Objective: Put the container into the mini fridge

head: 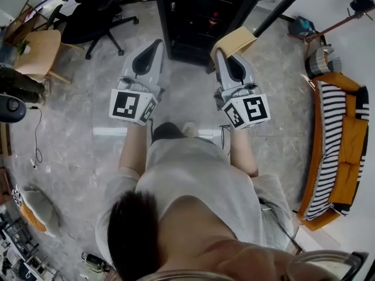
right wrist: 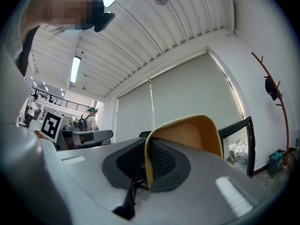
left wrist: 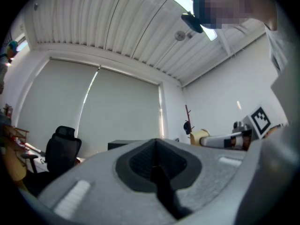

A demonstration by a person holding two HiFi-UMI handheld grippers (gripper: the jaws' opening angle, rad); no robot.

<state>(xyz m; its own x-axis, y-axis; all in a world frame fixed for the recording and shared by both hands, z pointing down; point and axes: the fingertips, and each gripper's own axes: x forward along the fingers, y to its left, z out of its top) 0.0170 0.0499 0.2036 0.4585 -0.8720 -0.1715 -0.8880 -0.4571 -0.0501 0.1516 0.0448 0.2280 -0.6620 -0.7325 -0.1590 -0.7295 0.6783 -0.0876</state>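
The right claw is clamped on the wall of the tan container, held in the air just before the open black mini fridge. The left claw is pressed together, empty.

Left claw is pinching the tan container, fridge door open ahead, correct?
No: it is the right claw that pinches the tan container by its wall, as the right gripper view shows. The left claw is shut on nothing. The mini fridge door is open ahead.
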